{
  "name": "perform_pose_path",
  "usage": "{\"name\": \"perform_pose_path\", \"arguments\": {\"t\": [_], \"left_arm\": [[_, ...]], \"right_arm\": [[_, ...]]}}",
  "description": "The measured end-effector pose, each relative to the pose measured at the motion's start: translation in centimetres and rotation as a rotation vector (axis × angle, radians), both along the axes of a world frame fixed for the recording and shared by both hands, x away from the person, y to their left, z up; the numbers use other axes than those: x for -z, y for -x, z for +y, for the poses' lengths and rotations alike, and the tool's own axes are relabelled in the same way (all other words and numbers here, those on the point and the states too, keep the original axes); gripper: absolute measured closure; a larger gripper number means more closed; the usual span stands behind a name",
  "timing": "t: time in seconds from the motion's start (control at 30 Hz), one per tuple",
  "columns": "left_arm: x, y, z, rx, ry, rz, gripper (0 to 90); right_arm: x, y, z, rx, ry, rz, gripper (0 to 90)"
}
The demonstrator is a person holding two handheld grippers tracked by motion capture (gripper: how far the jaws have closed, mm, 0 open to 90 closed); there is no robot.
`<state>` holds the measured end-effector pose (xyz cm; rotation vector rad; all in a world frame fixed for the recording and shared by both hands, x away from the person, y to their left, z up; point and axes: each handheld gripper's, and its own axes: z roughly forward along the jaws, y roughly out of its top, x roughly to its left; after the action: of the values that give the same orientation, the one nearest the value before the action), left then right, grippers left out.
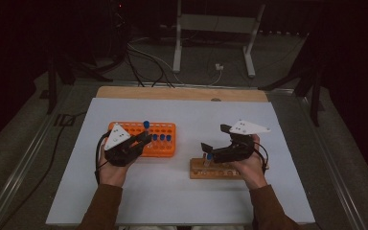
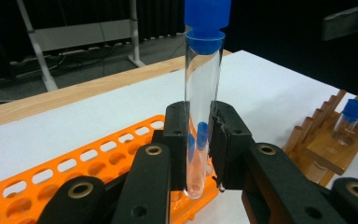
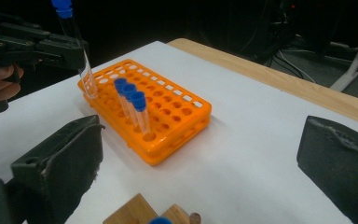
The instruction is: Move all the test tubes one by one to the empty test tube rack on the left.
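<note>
My left gripper [image 2: 200,140] is shut on a clear test tube with a blue cap [image 2: 203,93], holding it upright just over the orange rack [image 2: 74,163]. In the high view the left gripper [image 1: 146,136] is at the rack's [image 1: 165,149] near left part, the tube's cap [image 1: 146,124] sticking up. Three more blue-capped tubes [image 3: 130,102] stand in the orange rack [image 3: 177,116]. My right gripper [image 1: 215,137] is open with nothing between its jaws, above the left end of a wooden rack [image 1: 211,171]. One blue-capped tube [image 1: 209,157] stands in that rack.
A white sheet [image 1: 182,191] covers the table, and a wooden strip [image 1: 182,92] runs along its far edge. On the floor beyond are cables and a white metal stand [image 1: 211,28]. The two racks lie side by side with a gap between them.
</note>
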<state>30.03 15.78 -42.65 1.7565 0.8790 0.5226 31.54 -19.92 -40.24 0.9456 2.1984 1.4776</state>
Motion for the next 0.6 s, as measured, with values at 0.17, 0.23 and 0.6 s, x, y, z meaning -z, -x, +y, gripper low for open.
{"name": "perform_pose_path", "arguments": {"t": [0.17,0.23,0.6], "left_arm": [[0.2,-0.1,0.2,-0.016,-0.004,0.005,78.3],[0.4,-0.2,0.3,-0.023,-0.007,0.008,78.3],[1.4,-0.9,0.8,-0.069,-0.022,0.025,78.3]], "right_arm": [[0.1,0.3,-1.0,0.017,-0.004,-0.006,0.4],[0.2,0.4,-1.3,0.023,-0.004,-0.005,0.4],[0.6,1.1,-3.2,0.053,-0.020,-0.007,0.4]]}}
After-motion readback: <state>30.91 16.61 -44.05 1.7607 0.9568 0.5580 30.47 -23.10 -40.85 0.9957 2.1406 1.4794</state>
